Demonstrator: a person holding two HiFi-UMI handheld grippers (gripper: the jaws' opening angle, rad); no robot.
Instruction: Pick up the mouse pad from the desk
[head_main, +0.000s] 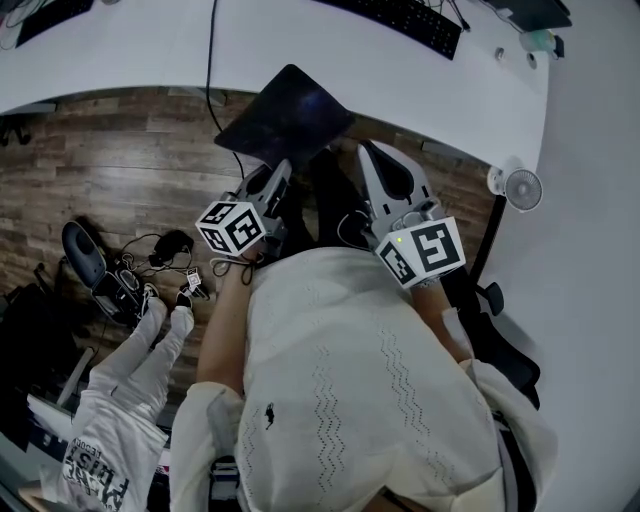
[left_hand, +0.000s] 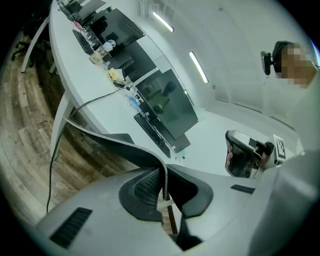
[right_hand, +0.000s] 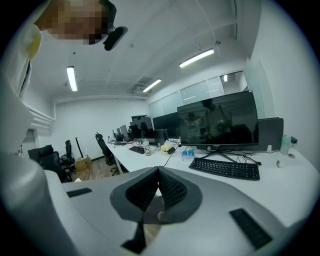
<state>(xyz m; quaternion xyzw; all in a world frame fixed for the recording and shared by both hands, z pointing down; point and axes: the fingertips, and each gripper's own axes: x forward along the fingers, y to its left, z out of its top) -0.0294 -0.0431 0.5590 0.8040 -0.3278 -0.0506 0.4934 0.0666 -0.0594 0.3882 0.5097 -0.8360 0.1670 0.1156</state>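
We see the left gripper (head_main: 280, 172) clamped on one edge of the mouse pad (head_main: 287, 115) - in the left gripper view the pad's stitched rim (left_hand: 107, 142) runs straight into the shut jaws (left_hand: 165, 172) and bends there. The pad is off the desk (head_main: 120, 50), held tilted in the air, partly over the wooden floor (head_main: 100, 160) and partly over the desk's front edge. It touches nothing but the gripper.

The right gripper (head_main: 370, 152) is just beside the left one, and its jaws are pressed together with nothing between them (right_hand: 158, 172). It also shows in the left gripper view, off to the right (left_hand: 245, 155).

On the desk there is a black keyboard (head_main: 405, 18) well behind the pad, and a black cable (head_main: 212, 60) runs off the desk edge to the floor. A small white fan (head_main: 522, 188) sits at the desk's right corner.

Containers - few, and all far off. A cluster of small bottles or cups (left_hand: 97, 50) stands at the far end of the desk, too small for us to tell what is in them. A clear bottle (right_hand: 285, 144) stands right of the monitor (right_hand: 217, 120), and we cannot read its contents. A cardboard box (right_hand: 82, 162) sits on the floor by the chairs, its inside not visible.
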